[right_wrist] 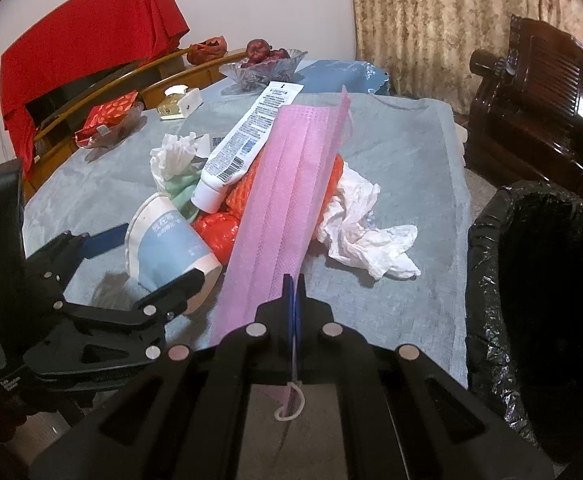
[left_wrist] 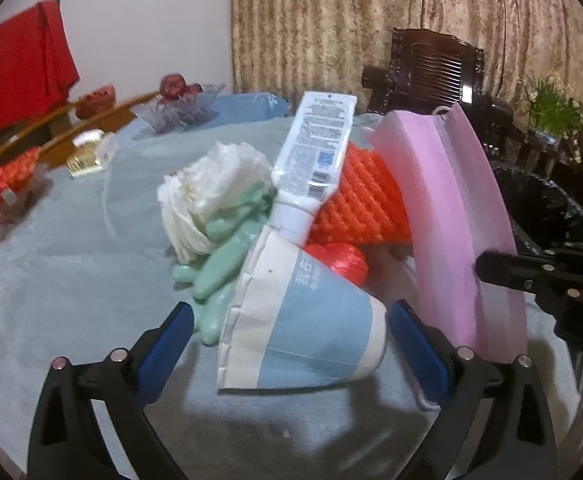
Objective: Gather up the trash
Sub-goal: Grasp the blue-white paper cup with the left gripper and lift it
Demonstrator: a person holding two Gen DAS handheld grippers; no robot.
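A heap of trash lies on the grey-blue tablecloth (right_wrist: 403, 152). A blue-and-white paper cup (left_wrist: 311, 336) lies on its side between the fingers of my left gripper (left_wrist: 291, 312), which stands open, the pads apart from the cup. My right gripper (right_wrist: 293, 292) is shut on a pink face mask (right_wrist: 291, 184), which stretches up over the heap; its ear loop hangs behind the jaws. Behind the cup are a white tube (left_wrist: 315, 160), orange foam netting (left_wrist: 363, 200), a red plastic bag (left_wrist: 339, 260), a green glove (left_wrist: 223, 256) and white tissue (left_wrist: 211, 188).
A bin lined with a black bag (right_wrist: 539, 280) stands beside the table's right edge. Crumpled white paper (right_wrist: 363, 232) lies right of the heap. A glass fruit bowl (right_wrist: 263, 66), a blue pack (right_wrist: 339, 74) and a dark wooden chair (right_wrist: 531, 120) are further back.
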